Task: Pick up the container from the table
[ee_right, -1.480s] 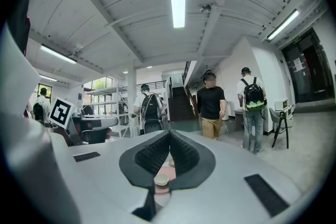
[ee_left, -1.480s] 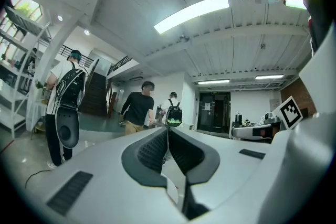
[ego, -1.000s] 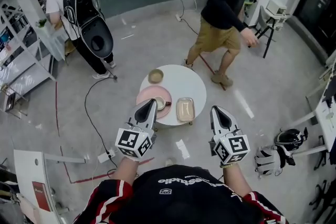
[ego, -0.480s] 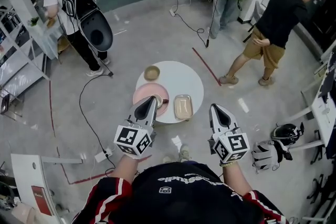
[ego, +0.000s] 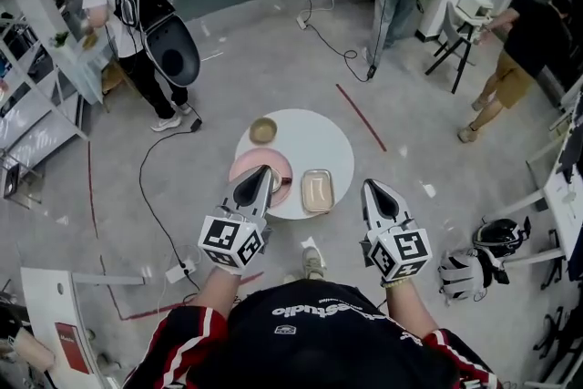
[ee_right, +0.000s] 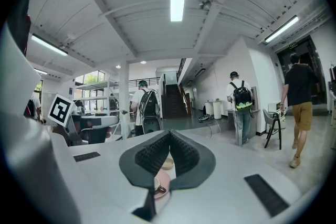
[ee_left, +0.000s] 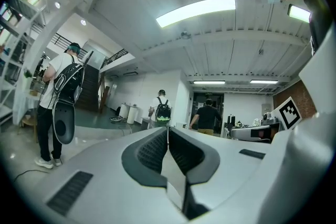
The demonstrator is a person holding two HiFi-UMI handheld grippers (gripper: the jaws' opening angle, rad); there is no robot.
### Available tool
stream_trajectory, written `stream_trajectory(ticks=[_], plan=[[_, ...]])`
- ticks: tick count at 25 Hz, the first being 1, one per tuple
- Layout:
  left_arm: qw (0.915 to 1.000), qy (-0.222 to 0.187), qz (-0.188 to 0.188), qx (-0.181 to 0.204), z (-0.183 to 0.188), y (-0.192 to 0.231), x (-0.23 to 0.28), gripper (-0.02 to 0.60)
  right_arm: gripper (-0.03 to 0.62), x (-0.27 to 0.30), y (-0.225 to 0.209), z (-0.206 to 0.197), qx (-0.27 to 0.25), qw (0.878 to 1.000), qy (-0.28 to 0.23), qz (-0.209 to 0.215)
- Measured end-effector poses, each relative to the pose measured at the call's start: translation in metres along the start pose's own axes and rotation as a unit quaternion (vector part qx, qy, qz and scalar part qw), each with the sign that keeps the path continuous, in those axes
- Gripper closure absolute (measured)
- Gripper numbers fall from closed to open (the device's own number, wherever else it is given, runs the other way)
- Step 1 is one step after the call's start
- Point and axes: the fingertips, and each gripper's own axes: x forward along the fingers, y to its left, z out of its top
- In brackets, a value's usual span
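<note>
I hold both tools at the near side of the round white table (ego: 314,134). The left gripper (ego: 259,171) has its jaws pressed together on nothing, and in the head view its tip lies over the pink plate (ego: 282,167); the right gripper (ego: 374,186) is likewise pressed together and empty, to the right of the table edge. The container (ego: 317,190), a beige rectangular tray, sits on the near part of the table just beside the pink plate, between my two tools, and neither touches it.
</note>
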Motion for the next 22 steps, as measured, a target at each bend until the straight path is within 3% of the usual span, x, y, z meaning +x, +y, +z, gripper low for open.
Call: stream_trajectory(ticks=[22], plan=[[0.9995, -0.004, 0.022, 0.023, 0.007, 0.008, 0.044, 0.554, 0.568, 0.048, -0.018, 0.014, -0.007, 0.999, -0.015, 0.042]])
